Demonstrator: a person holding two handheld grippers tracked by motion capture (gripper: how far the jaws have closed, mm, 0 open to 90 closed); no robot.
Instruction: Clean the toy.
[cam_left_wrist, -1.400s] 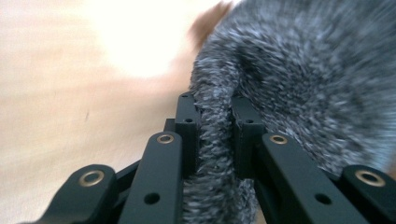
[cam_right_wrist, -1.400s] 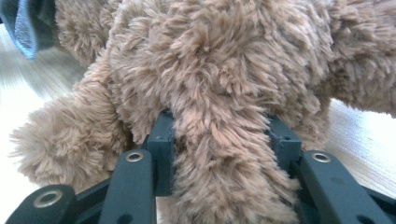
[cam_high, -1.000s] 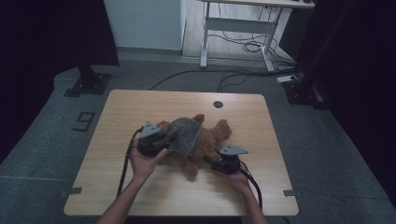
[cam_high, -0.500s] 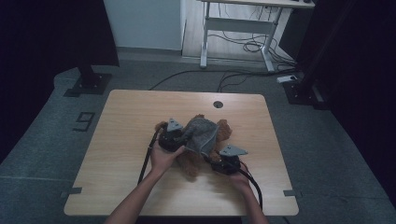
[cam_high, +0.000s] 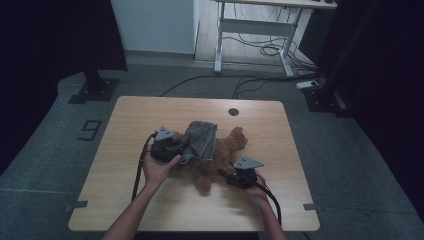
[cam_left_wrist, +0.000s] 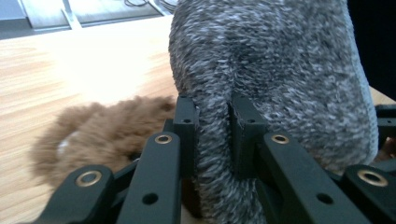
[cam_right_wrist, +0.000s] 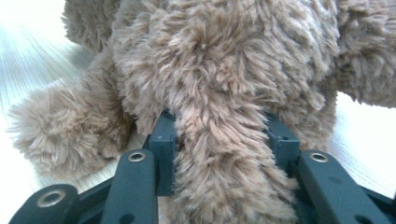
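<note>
A brown teddy bear (cam_high: 227, 150) lies in the middle of the wooden table (cam_high: 140, 115). A grey fuzzy cloth (cam_high: 201, 137) is draped over its left part. My left gripper (cam_high: 183, 150) is at the cloth's left edge, shut on a fold of the grey cloth (cam_left_wrist: 212, 140), with the brown plush (cam_left_wrist: 102, 135) low beside it. My right gripper (cam_high: 226, 173) is at the bear's near right side, its jaws clamped on a thick furry limb of the bear (cam_right_wrist: 219, 154). Both fingertip pairs are buried in fabric.
A round cable hole (cam_high: 233, 111) is in the table's far edge. Black cables trail from both grippers toward the near edge. Behind the table stand a white desk frame (cam_high: 250, 30), floor cables and dark stand bases (cam_high: 95, 90).
My left gripper swung right with the cloth, then came back left, and the cloth is now bunched higher over the bear. The right gripper stayed put on the bear.
</note>
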